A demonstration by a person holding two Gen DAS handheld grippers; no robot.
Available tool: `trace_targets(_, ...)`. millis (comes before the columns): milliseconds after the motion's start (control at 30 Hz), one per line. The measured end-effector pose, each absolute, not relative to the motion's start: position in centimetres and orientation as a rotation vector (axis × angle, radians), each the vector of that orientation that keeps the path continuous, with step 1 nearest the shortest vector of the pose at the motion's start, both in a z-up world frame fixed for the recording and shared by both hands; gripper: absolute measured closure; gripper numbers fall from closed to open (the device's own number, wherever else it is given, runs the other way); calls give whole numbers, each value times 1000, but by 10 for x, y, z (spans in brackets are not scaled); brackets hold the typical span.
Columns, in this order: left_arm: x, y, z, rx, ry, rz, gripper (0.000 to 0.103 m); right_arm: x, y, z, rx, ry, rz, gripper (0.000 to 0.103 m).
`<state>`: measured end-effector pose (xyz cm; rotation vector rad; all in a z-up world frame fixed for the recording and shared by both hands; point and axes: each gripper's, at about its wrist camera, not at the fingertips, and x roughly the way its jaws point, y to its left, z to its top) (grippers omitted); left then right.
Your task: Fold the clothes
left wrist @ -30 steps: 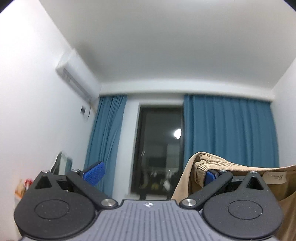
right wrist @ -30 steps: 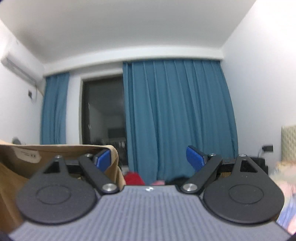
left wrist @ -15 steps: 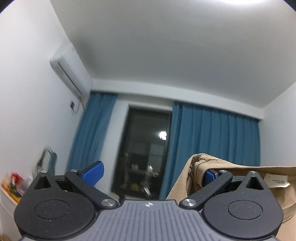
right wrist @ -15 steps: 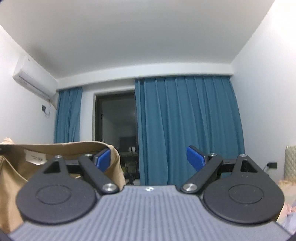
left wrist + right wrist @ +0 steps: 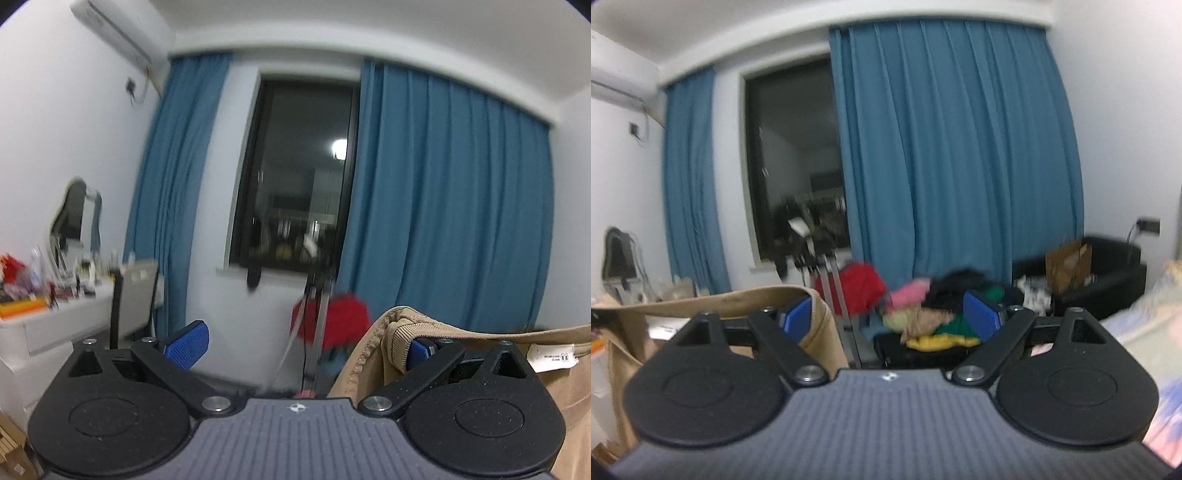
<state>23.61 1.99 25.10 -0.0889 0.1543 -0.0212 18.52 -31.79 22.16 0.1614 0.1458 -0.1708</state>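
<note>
A tan corduroy garment (image 5: 384,332) with a white label (image 5: 552,356) hangs stretched between my two grippers. My left gripper (image 5: 303,345) is open wide, and the garment's waistband is hooked over its right finger (image 5: 419,349). The left finger (image 5: 188,343) is bare. In the right wrist view the same tan garment (image 5: 738,299) drapes over the left finger (image 5: 796,319) of my right gripper (image 5: 889,316). That gripper is also open wide, its right finger (image 5: 982,314) free. The rest of the cloth drops out of sight below both cameras.
A heap of coloured clothes (image 5: 923,317) lies ahead on a dark surface, with a metal stand (image 5: 831,288) and red cloth (image 5: 343,317) beside it. A black armchair (image 5: 1108,273) stands right, bedding (image 5: 1145,332) far right. A white dressing table (image 5: 55,314) and chair (image 5: 136,284) stand left.
Both cameras have tilted down from the ceiling towards the room, bringing the clothes heap, dressing table and armchair into view. The tan garment stays hooked on the same fingers.
</note>
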Motion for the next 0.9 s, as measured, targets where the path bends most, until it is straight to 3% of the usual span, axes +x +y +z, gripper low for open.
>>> trace_targets(267, 439, -18, 70, 131, 443, -56, 0, 375, -348, 59, 160, 431, -235, 17)
trace_targets(500, 521, -48, -53, 304, 603, -96, 0, 474, -350, -40, 105, 723, -210, 17)
trace_targets(700, 542, -68, -82, 478, 739, -205, 0, 500, -302, -61, -178, 876, -36, 17)
trace_targets(900, 530, -59, -63, 319, 777, -305, 0, 471, -288, -33, 56, 781, 51, 17)
